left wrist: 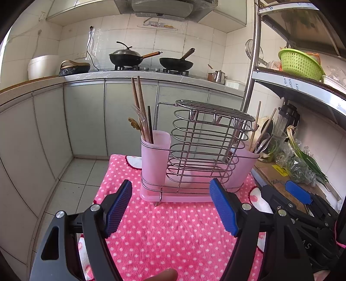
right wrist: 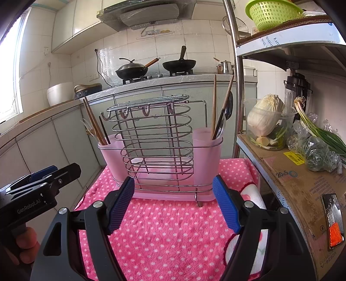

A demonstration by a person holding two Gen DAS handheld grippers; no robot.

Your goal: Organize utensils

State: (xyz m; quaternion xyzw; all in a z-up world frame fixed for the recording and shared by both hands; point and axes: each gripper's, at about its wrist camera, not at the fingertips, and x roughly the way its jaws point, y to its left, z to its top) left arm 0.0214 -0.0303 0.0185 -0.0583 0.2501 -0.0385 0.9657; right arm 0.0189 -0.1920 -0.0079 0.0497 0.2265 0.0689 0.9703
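Note:
A wire utensil rack (left wrist: 201,149) (right wrist: 153,142) stands on a pink polka-dot cloth (left wrist: 170,233) (right wrist: 166,231). Its left pink cup (left wrist: 154,160) (right wrist: 112,151) holds chopsticks (left wrist: 140,108) (right wrist: 94,121) and other utensils. Its right pink cup (left wrist: 244,166) (right wrist: 206,155) holds chopsticks and spoons (left wrist: 261,136) (right wrist: 220,121). My left gripper (left wrist: 170,209) is open and empty in front of the rack. My right gripper (right wrist: 173,207) is open and empty, also in front of the rack. Each gripper shows in the other's view, the right one (left wrist: 298,192) and the left one (right wrist: 43,177).
A metal shelf unit (right wrist: 279,164) at the right holds a cabbage in a tub (right wrist: 266,118), green onions (right wrist: 320,134), a green basket (right wrist: 272,13) and a lighter (right wrist: 333,220). Kitchen counter with two woks (left wrist: 151,58) stands behind. Tiled floor (left wrist: 71,177) lies to the left.

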